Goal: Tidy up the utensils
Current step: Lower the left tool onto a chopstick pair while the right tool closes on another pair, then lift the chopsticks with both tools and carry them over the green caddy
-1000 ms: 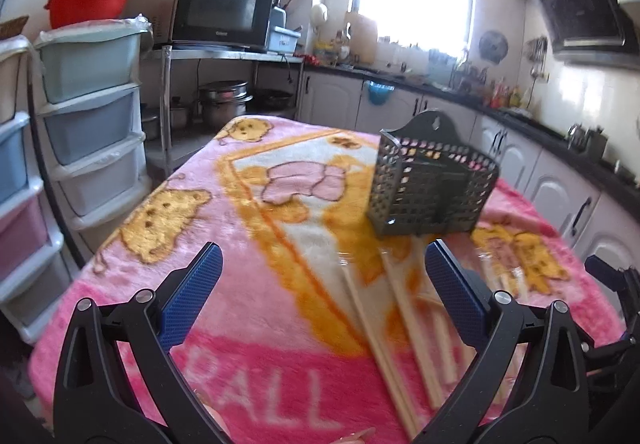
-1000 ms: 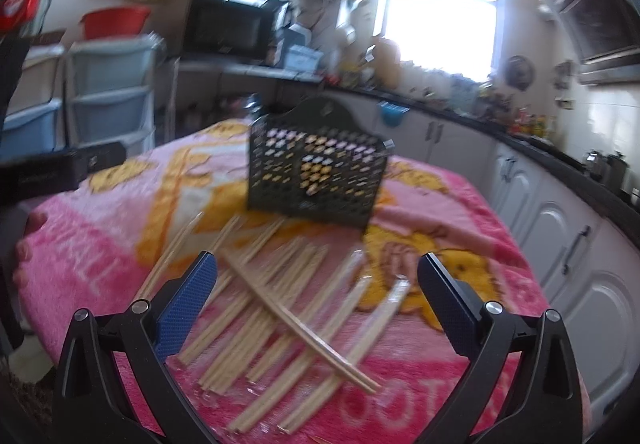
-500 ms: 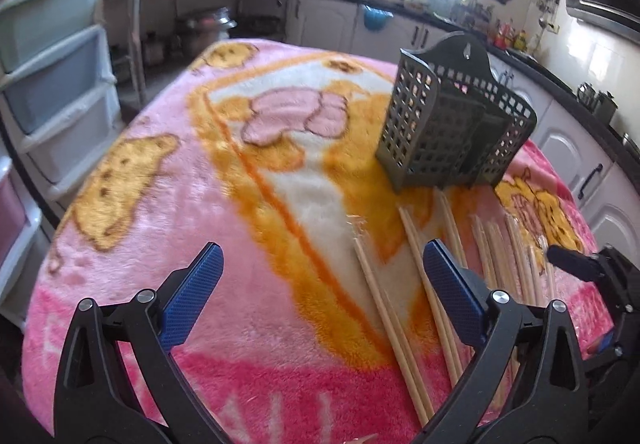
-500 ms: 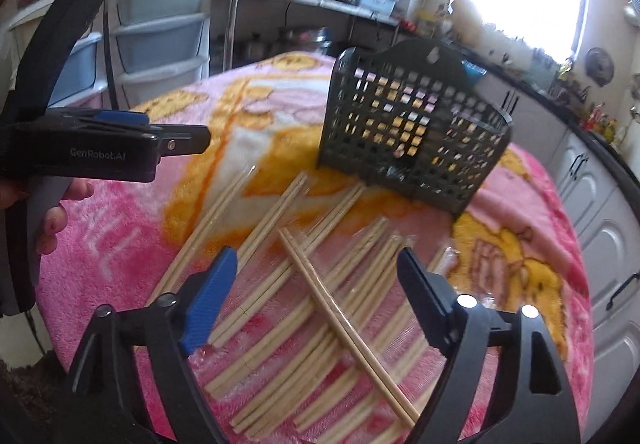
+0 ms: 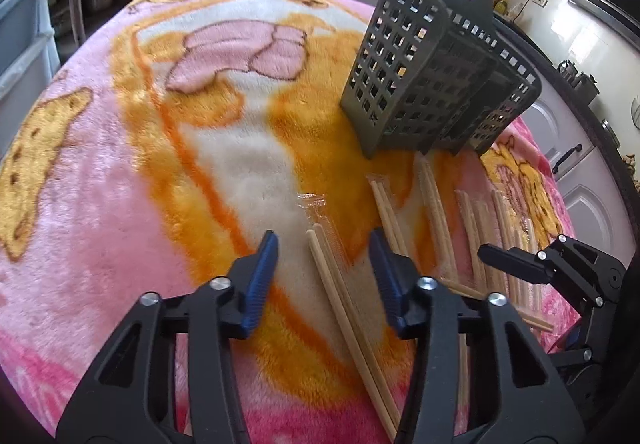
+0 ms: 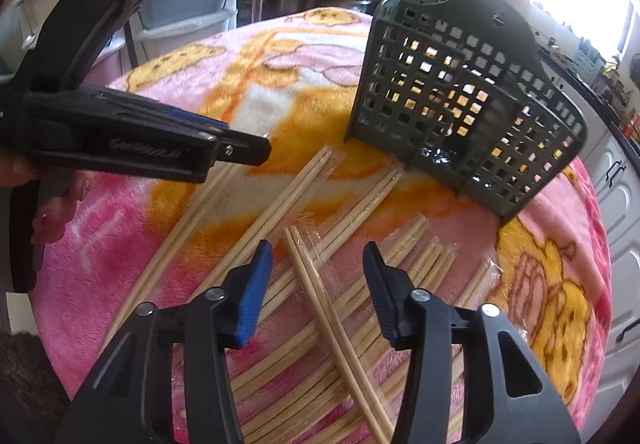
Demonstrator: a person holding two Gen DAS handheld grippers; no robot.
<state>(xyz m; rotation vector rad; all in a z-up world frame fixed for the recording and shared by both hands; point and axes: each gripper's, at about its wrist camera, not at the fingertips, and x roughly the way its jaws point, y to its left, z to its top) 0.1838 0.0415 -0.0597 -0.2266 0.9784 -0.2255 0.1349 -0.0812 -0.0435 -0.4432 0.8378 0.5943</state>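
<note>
A pink cartoon blanket [image 5: 120, 204] covers my kitchen table; wrapped chopsticks [image 6: 320, 284] lie scattered before a dark slotted basket [image 6: 460, 104]. My left hand-held gripper [image 5: 322, 252] and right hand-held gripper [image 6: 318, 260] are closing, each astride one pair, not yet pinching.

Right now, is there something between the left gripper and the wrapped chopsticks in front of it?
Nothing visible. The left gripper is closing with the wrapped chopstick pair lying between its jaws on the blanket, pads not yet touching it. The basket stands beyond.
</note>
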